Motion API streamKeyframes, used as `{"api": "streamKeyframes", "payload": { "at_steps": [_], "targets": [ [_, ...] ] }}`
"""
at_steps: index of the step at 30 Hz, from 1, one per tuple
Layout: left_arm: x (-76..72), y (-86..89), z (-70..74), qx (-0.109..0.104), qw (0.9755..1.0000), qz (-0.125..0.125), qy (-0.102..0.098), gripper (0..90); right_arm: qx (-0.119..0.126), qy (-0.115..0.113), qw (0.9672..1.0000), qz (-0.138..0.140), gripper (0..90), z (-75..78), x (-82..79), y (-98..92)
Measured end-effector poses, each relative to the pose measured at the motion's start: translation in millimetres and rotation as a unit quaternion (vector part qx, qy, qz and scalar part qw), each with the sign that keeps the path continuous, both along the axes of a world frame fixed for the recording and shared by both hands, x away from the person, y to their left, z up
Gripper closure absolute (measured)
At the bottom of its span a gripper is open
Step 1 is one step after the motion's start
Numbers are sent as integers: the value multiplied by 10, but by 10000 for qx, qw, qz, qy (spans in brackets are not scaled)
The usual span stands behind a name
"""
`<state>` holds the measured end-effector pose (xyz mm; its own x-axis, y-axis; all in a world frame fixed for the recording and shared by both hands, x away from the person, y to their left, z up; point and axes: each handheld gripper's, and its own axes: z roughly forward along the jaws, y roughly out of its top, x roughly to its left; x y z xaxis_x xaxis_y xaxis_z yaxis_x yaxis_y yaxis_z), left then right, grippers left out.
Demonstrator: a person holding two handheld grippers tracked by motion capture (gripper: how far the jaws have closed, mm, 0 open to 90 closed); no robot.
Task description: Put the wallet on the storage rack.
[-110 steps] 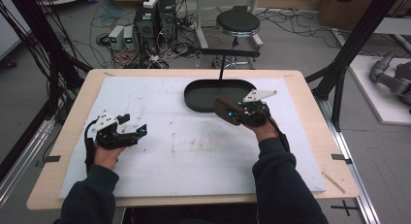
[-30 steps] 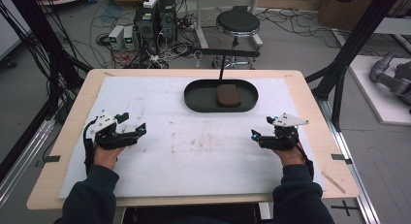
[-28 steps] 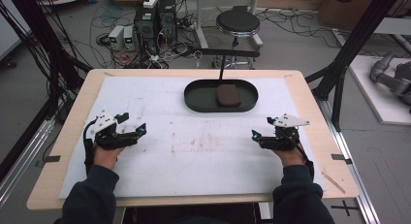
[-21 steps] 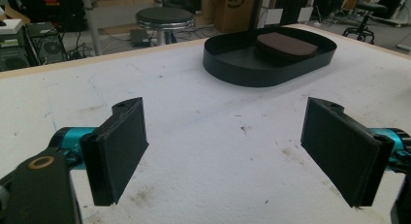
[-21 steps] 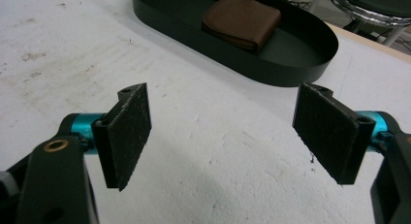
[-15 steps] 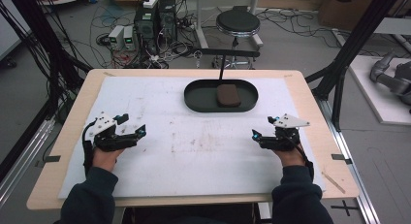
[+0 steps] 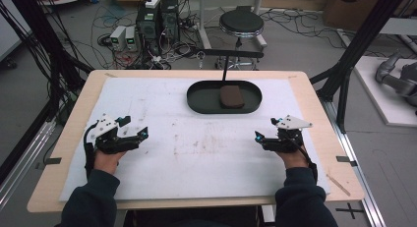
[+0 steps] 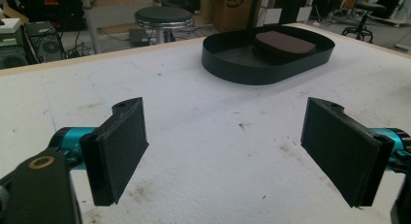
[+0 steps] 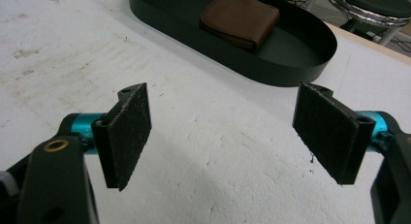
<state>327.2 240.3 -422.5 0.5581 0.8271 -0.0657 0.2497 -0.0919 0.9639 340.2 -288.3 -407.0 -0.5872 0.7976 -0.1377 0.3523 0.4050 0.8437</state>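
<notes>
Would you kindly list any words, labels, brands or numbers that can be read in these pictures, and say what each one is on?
"SF": large dark letters on the cardboard box on the floor past the table, in the left gripper view; the rest of that print is cut off.
Cardboard box at the top right of the high view: a dark mark, too cropped to read.
Tray, brown wallet, both claws: no text.

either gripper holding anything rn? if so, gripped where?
Nothing held. Left gripper and right gripper both stand open over the bare mat. The wallet lies in the tray, apart from both.
</notes>
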Motion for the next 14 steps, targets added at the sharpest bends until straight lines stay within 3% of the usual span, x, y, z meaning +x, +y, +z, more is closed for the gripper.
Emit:
{"api": "streamKeyframes", "payload": {
  "at_steps": [14],
  "targets": [
    [-2, -2, -3, -1, 10000, 9, 15, 165, 44, -8, 10000, -55, 219, 5, -4, -6]
  ]
}}
